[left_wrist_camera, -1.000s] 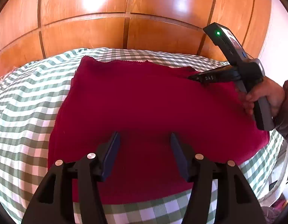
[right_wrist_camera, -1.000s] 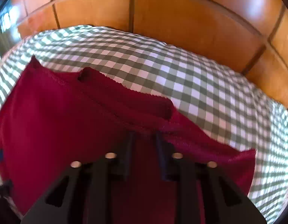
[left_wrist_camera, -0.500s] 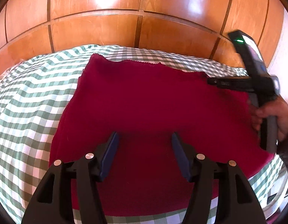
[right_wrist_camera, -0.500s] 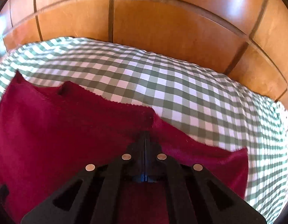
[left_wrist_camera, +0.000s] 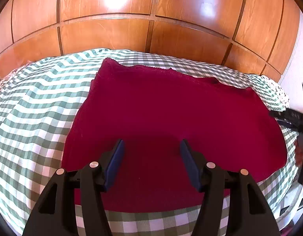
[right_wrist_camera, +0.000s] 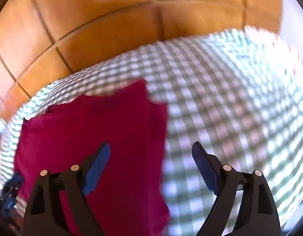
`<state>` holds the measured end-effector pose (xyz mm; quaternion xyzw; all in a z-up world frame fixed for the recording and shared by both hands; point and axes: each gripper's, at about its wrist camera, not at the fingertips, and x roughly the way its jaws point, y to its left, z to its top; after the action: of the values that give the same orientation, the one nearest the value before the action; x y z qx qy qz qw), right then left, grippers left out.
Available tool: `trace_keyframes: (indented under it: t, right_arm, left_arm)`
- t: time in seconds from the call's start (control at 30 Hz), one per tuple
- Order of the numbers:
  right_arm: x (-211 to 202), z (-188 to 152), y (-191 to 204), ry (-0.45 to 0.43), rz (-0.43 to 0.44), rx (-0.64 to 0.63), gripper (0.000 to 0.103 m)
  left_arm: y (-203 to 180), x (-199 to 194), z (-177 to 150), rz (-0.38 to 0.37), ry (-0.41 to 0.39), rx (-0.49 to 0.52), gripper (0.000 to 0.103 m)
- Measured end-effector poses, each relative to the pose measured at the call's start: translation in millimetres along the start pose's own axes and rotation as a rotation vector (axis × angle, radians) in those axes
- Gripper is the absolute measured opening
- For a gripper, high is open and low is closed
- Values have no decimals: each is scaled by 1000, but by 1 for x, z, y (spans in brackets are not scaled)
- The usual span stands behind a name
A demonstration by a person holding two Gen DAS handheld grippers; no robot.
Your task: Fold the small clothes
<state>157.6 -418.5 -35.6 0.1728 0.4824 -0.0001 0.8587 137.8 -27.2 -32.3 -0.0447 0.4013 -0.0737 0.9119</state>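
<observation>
Checked bedcover (left_wrist_camera: 43,106) carried the red garment (left_wrist_camera: 171,118), apparently folded once; both hand-held grippers, left hand-held gripper (left_wrist_camera: 152,161) and right hand-held gripper (right_wrist_camera: 151,167), stood apart, empty, the right's jaws just opened.

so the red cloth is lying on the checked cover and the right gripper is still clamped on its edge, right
Not quite. The red cloth does lie on the checked cover, but the right gripper has just opened; nothing sits between its pads in the right wrist view.
</observation>
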Motion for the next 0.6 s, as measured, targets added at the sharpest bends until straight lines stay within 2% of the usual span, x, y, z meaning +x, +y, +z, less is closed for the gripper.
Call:
trace_keyframes:
  t: [0.13, 0.37, 0.4, 0.43, 0.53, 0.6]
  right_arm:
    - [4, -30, -13, 65, 170, 97, 84]
    - [-1, -61, 0, 83, 305, 84, 85]
    - [-2, -63, 2, 86, 310, 73, 80]
    - [0, -63, 5, 95, 308, 62, 65]
    - [4, -61, 12, 107, 323, 51, 41]
    - [-1, -57, 22, 98, 339, 35, 34]
  left_arm:
    - [-2, -7, 0, 5, -13, 3, 59]
    - [-12, -12, 0, -7, -23, 35, 59]
    - [-14, -11, 0, -11, -18, 44, 59]
    - [-17, -8, 0, -13, -6, 58, 59]
    - [-25, 6, -1, -7, 36, 91, 59]
    - [-26, 10, -3, -1, 42, 103, 59]
